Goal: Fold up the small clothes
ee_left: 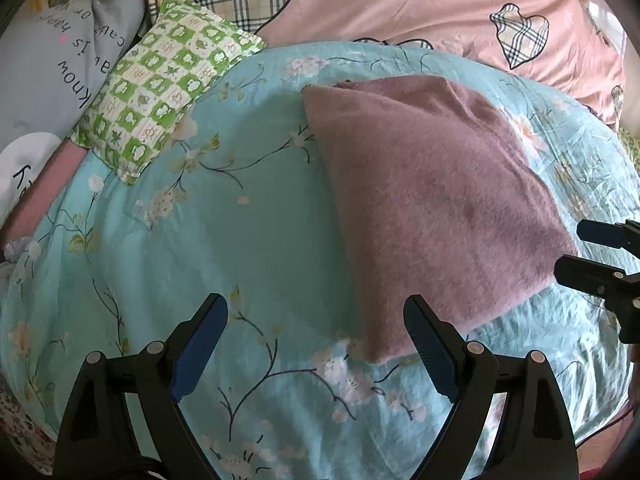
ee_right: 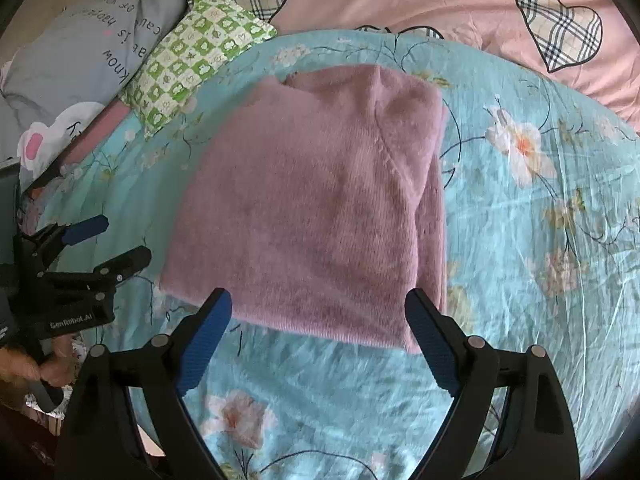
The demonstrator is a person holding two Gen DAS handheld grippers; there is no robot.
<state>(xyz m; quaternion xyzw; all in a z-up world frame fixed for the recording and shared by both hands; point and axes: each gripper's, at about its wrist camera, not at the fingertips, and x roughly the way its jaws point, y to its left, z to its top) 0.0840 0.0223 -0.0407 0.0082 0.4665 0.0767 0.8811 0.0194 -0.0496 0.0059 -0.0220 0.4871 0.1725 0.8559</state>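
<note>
A mauve knit sweater [ee_left: 432,200] lies folded flat on the turquoise floral bedsheet [ee_left: 248,224]. My left gripper [ee_left: 316,320] is open and empty, just in front of the sweater's near left corner. In the right wrist view the sweater [ee_right: 316,208] fills the middle, sleeve folded in along its right side. My right gripper [ee_right: 318,312] is open and empty, its fingertips at the sweater's near hem. The left gripper also shows in the right wrist view [ee_right: 120,240], open, left of the sweater. The right gripper shows at the right edge of the left wrist view [ee_left: 576,250], open.
A green checkered pillow [ee_left: 160,84] lies at the back left beside a grey printed pillow [ee_left: 60,52]. A pink quilt with plaid hearts [ee_left: 400,8] runs along the back. A hand [ee_right: 24,368] holds the left gripper's handle.
</note>
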